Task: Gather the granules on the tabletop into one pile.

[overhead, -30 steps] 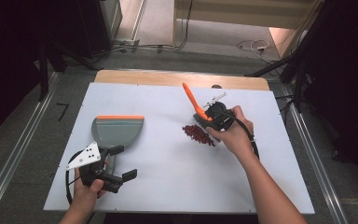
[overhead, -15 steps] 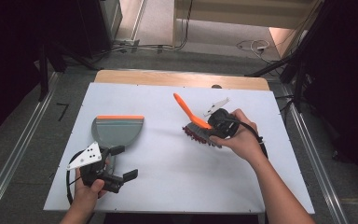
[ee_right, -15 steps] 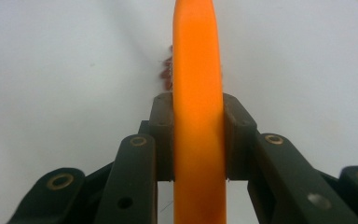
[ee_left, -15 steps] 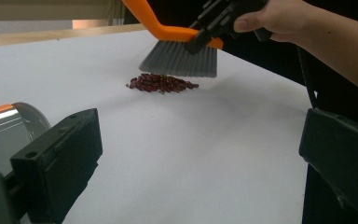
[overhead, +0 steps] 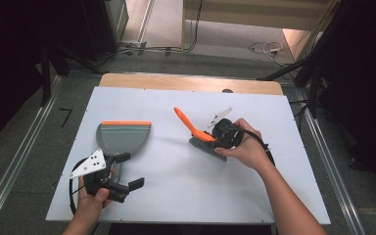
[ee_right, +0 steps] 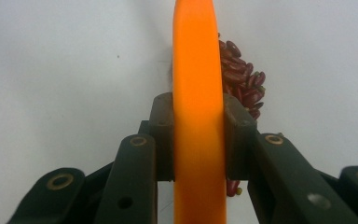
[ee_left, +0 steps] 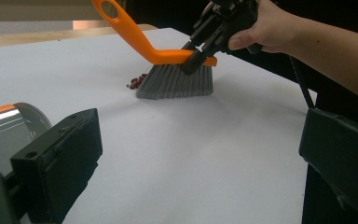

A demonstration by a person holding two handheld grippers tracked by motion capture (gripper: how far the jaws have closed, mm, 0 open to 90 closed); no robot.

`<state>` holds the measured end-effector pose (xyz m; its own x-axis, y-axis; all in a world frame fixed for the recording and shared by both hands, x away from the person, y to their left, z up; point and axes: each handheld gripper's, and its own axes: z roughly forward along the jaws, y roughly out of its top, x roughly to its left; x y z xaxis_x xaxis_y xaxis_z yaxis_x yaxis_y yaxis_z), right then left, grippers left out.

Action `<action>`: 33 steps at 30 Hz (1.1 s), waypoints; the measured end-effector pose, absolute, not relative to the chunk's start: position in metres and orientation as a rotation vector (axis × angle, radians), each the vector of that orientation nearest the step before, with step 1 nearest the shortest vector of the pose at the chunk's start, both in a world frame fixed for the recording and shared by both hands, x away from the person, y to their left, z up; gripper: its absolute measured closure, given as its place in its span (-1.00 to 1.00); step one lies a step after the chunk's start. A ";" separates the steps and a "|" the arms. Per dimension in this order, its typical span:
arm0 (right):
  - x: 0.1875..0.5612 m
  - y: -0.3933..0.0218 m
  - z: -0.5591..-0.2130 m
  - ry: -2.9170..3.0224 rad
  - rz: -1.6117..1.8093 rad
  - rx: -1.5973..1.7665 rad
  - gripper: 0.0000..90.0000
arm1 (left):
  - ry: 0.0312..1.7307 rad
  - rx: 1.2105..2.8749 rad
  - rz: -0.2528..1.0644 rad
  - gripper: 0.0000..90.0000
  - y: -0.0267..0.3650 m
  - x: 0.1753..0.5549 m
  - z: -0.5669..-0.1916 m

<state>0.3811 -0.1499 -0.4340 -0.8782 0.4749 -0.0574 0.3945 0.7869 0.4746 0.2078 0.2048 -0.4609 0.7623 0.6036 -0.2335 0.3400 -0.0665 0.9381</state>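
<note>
Right hand-held gripper clamped on orange brush, wrist angled inward, bristles resting on surface; left hand-held gripper agape.

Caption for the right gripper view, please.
Right gripper clamps the orange brush handle, red beans piled beside it on the white table.

counter: white top, flat, wood strip along far edge, stands on grey floor.
dustpan: grey w/ orange lip, lies on counter, left-centre; lip faces far edge.
brush: grey bristles rest on counter right of centre, orange handle slants up & away.
beans: small heap of dark red ones on counter, just beside bristles.
dustpan vs brush: well apart, bare counter btw them.
</note>
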 end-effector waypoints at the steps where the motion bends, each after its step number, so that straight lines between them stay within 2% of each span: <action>1: 0.381 -0.151 -0.433 2.797 0.677 0.699 0.52 | 0.758 1.674 0.255 -0.99 0.205 0.208 -0.461; 17: 0.363 -0.178 -0.412 2.728 0.868 0.813 0.52 | 0.759 1.669 0.266 -0.99 0.205 0.207 -0.461; 33: 0.331 -0.229 -0.416 2.656 0.965 0.950 0.52 | 0.763 1.661 0.289 -0.99 0.207 0.208 -0.460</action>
